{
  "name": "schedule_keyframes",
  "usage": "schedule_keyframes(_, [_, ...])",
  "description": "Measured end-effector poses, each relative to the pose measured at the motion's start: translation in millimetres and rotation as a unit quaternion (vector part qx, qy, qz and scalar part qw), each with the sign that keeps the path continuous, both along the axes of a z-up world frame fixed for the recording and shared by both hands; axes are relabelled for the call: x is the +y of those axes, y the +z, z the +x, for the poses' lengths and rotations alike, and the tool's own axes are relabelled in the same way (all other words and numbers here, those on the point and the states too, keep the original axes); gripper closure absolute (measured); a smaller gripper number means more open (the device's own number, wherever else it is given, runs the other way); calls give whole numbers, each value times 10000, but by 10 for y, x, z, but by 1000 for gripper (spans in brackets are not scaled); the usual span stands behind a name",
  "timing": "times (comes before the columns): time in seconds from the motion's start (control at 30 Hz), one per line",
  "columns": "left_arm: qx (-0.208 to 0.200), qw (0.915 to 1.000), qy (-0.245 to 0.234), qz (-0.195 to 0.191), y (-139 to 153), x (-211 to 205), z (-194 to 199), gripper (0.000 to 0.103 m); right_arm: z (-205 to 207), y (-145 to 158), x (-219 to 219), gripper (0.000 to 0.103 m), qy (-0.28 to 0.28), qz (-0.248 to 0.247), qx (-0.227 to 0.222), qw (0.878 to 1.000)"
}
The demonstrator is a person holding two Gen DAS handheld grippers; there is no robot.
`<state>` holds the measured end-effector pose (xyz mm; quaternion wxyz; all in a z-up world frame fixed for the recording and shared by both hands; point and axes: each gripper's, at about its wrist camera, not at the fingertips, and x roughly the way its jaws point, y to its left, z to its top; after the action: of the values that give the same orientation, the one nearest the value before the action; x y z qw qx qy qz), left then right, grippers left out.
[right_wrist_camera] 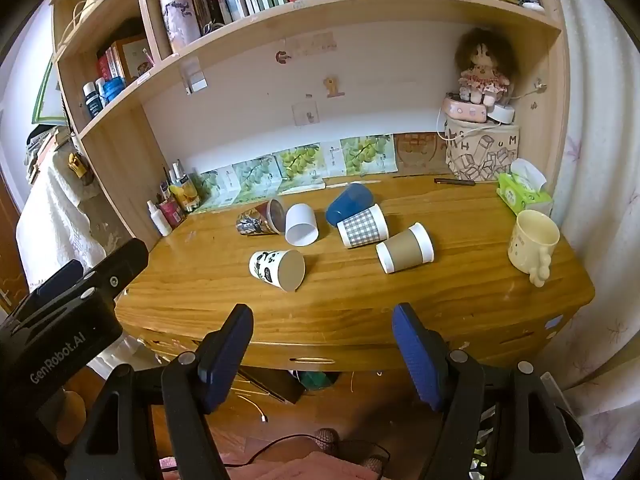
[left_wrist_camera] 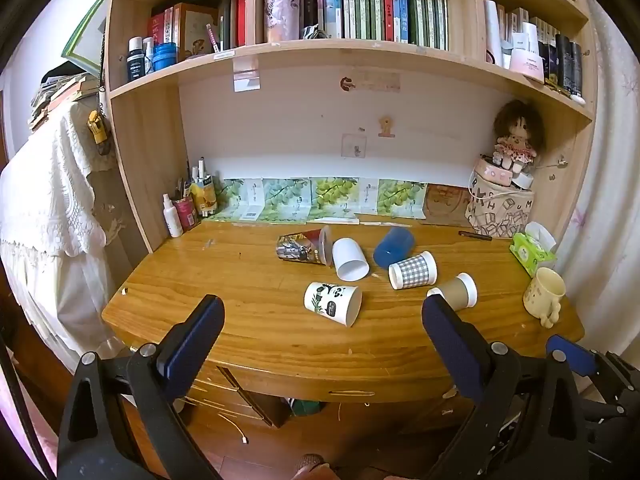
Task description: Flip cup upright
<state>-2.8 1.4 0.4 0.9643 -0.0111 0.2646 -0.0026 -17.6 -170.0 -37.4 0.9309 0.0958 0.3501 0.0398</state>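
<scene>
I have both grippers held back from the wooden desk (left_wrist_camera: 248,320), short of its front edge, and neither touches anything. The left gripper (left_wrist_camera: 322,312) fills the bottom of its view with its blue-padded fingers (left_wrist_camera: 192,340) spread wide apart and nothing between them. The right gripper (right_wrist_camera: 322,318) sits low in the centre of its own view, fingers likewise apart and empty.

Six cups lie on their sides in a loose cluster mid-desk, around the centre of both frames. Nearest me is the panda cup (left_wrist_camera: 333,303), with its open mouth turned towards the lower right of the left view. Behind it lies a plain white cup (left_wrist_camera: 349,259), mouth facing me, touching a lidded printed cup (left_wrist_camera: 305,246) on its left. To the right of those, a blue cup (left_wrist_camera: 394,246) rests against a grey checked paper cup (left_wrist_camera: 413,270). Further right, a brown-sleeved paper cup (left_wrist_camera: 460,290) lies partly behind my left gripper's right finger in the left view; the right view shows it whole (right_wrist_camera: 405,253).

At the right edge of the desk a cream mug (right_wrist_camera: 532,242) stands upright, with a green tissue pack (right_wrist_camera: 522,194) just behind it. A doll (right_wrist_camera: 482,70) sits on a box in the upper right.
</scene>
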Motion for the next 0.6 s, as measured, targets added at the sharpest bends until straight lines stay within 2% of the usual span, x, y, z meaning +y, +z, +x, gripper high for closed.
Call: schedule_keyframes(0.6, [150, 9996, -83, 213, -29, -150, 34, 3, -20, -61, -26, 30, -11, 131, 73, 9999])
